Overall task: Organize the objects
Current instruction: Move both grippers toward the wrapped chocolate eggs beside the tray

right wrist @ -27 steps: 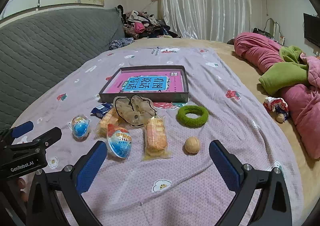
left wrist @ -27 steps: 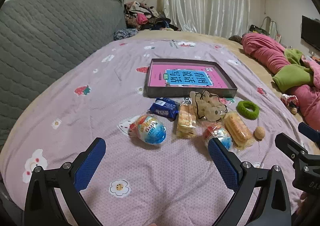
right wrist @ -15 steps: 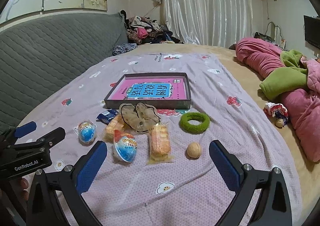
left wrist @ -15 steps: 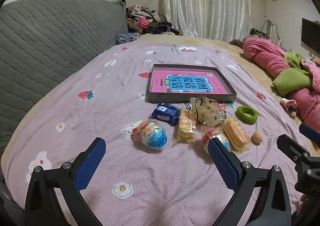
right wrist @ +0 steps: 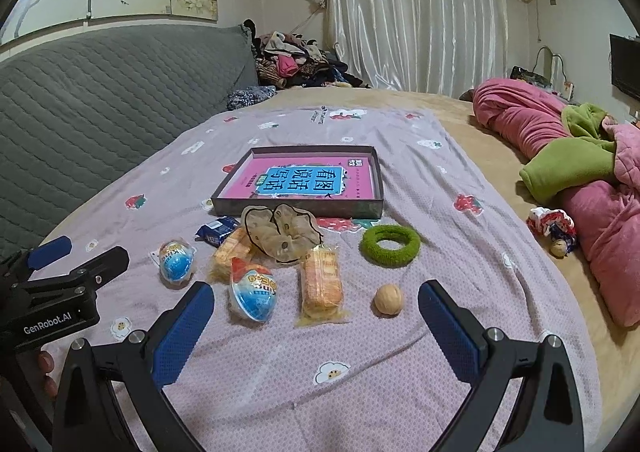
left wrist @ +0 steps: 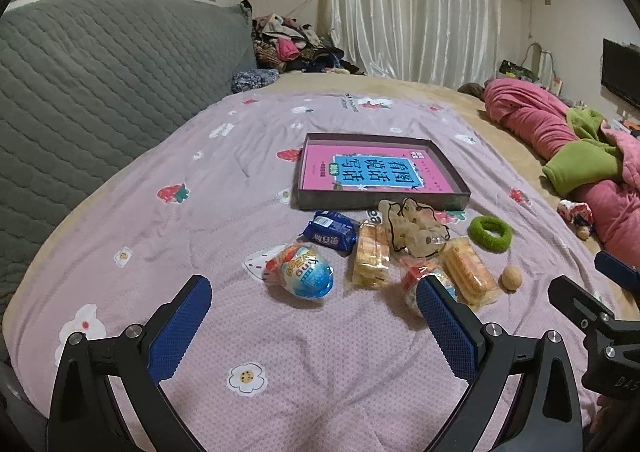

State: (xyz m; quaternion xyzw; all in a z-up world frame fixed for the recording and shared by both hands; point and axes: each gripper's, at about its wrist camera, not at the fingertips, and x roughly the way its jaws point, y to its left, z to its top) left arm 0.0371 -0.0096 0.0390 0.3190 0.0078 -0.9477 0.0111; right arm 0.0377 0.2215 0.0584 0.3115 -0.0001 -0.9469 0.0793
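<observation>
The lilac printed sheet [right wrist: 400,392] lies bare in front of both tools, with open room right of the walnut [right wrist: 387,300] and left of the snacks toward the grey quilted headboard [right wrist: 100,92]; a pink and green blanket [right wrist: 580,172] bounds the far right side. The left gripper [left wrist: 312,316] and the right gripper [right wrist: 316,316] both stand with jaws wide apart, holding nothing, above the near sheet. The things to sort cluster mid-sheet, just in front of the tray: two blue-and-white egg-shaped sweets [right wrist: 253,294] [right wrist: 176,263], two clear packs of orange biscuits [right wrist: 321,280] [right wrist: 234,252], a small blue wrapper [right wrist: 218,230], a beige scrunchie [right wrist: 282,234] resting partly on the packs, a fuzzy green ring [right wrist: 390,245] to the right and the walnut nearest. The shallow dark tray [right wrist: 296,208] holds only a pink book with a blue title panel [right wrist: 304,178], lying flat.
</observation>
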